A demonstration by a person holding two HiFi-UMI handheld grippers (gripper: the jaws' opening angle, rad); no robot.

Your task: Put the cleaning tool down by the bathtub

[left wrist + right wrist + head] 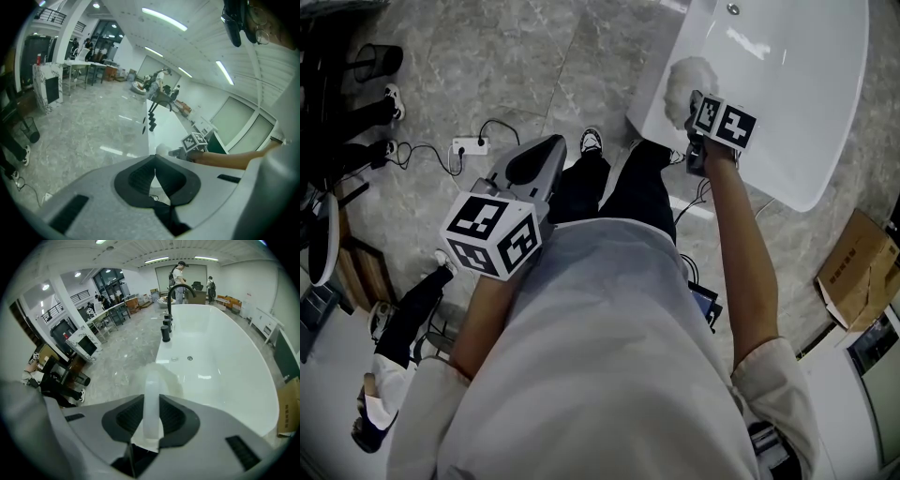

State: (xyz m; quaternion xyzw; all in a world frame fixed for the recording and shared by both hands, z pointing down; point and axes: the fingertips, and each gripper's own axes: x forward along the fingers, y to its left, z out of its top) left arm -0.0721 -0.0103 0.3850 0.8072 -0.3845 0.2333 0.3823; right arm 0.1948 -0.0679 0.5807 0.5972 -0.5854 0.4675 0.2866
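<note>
Right gripper view: the right gripper (151, 401) clamps the cleaning tool (152, 383) by its handle, fluffy head at twelve o'clock over the bathtub (220, 357) rim. The left gripper (154, 161) is closed, empty.

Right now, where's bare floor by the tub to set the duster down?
The duster could go on the bare floor left of the bathtub, between its rim and the power strip, ahead of the shoe. Crowded: cables around the power strip, and a cardboard box on the bathtub's right.
</note>
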